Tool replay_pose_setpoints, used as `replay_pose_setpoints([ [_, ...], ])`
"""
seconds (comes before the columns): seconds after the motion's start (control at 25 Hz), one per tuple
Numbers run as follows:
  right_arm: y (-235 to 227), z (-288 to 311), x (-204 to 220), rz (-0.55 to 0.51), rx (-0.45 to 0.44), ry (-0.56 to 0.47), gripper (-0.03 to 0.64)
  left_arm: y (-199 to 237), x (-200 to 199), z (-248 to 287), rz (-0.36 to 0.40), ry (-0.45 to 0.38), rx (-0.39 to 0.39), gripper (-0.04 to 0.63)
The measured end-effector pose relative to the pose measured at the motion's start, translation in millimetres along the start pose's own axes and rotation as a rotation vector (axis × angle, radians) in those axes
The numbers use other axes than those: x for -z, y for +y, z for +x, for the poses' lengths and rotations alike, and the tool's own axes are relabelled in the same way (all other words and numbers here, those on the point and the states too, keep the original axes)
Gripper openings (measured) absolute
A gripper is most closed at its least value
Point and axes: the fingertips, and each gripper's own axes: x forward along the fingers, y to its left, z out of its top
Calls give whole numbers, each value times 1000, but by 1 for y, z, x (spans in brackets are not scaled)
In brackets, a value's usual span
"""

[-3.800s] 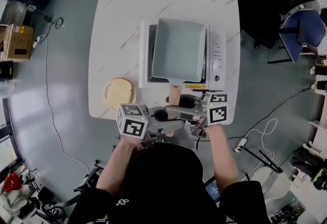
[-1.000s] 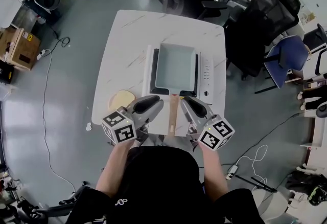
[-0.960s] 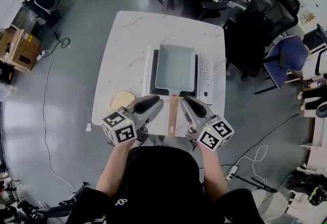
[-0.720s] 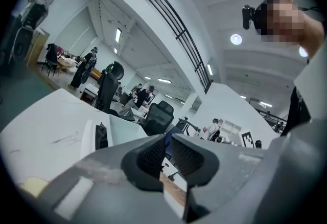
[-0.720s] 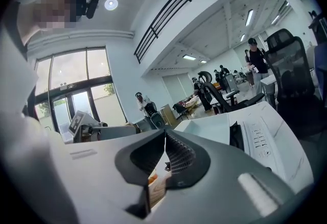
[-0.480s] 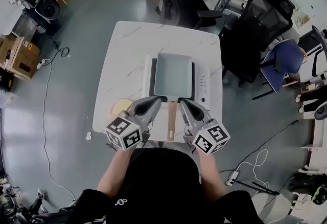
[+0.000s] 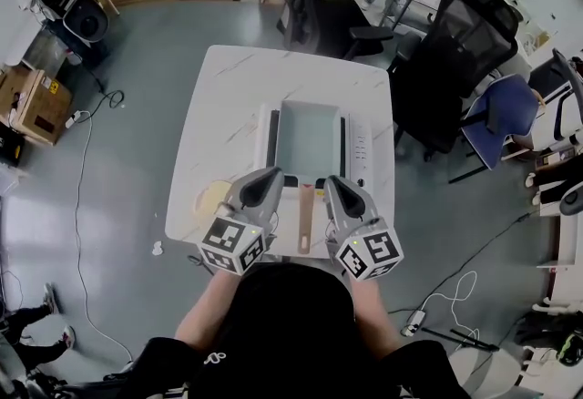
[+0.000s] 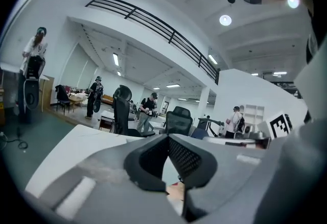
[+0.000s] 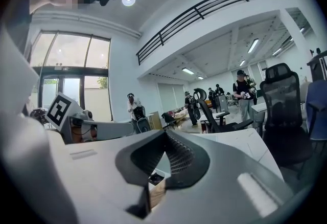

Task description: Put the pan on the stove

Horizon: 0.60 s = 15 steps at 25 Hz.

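On white table (image 7: 228, 106): stove (image 7: 362, 151), flat, control strip at right side. Atop stove: pan (image 7: 308, 135), rectangular, grey-blue, wooden handle (image 7: 305, 210) reaching toward table's near edge. Left of handle: left gripper (image 7: 272, 174), jaws pressed together, nothing between them. Right of handle: right gripper (image 7: 331, 180), jaws closed tip to tip, empty too. Handle lying between the two grippers, apart from both. At table's near left corner: pale round plate (image 7: 209, 197), partly hidden behind left gripper. Beyond table: black office chairs (image 7: 319, 5) on grey floor (image 7: 118, 206).

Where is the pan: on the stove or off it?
On. The pan sits flat on the stove, its handle sticking out front.
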Motion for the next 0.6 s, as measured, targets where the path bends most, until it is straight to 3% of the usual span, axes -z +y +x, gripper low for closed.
replay_pose_setpoints([
  [0.6, -10, -5, -6, -37, 50, -1, -12, -6, -2, 8, 21, -2, -1, 0],
])
